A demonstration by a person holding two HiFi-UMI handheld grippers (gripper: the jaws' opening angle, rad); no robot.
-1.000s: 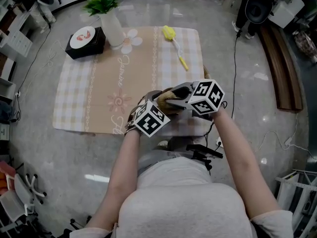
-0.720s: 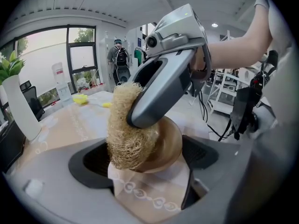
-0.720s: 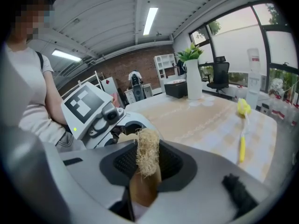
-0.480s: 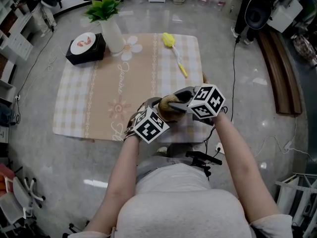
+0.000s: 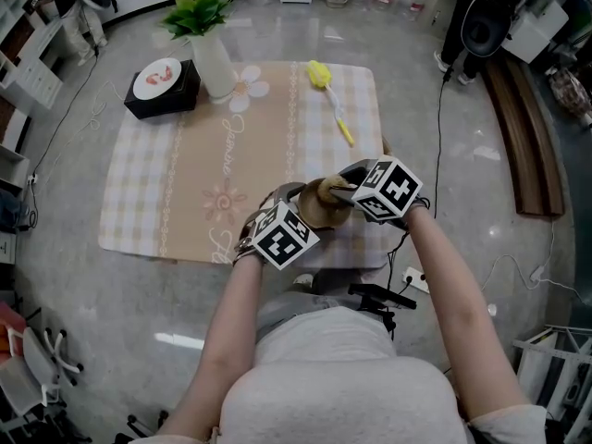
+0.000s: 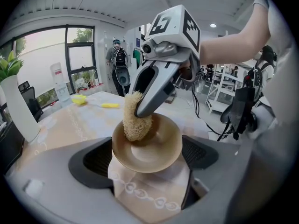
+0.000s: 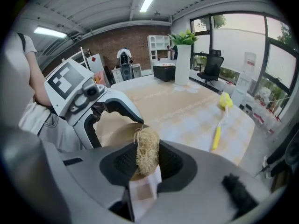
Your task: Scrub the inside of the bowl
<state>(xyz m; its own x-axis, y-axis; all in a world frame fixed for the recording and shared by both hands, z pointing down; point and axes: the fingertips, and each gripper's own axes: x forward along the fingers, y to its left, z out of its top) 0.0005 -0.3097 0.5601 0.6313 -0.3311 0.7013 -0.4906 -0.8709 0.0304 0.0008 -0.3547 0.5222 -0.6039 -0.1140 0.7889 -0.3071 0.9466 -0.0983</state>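
Left gripper fingers wide, clamping the bowl by its rim, over the tabletop near edge. Right gripper fingers pinch a scrubber, resting inside the bowl. Risk: hard scrubbing twists the bowl loose; it drops.

No words can be read with certainty. The beige checked cloth tablecloth carries a line of cursive script, which is too small to make out.
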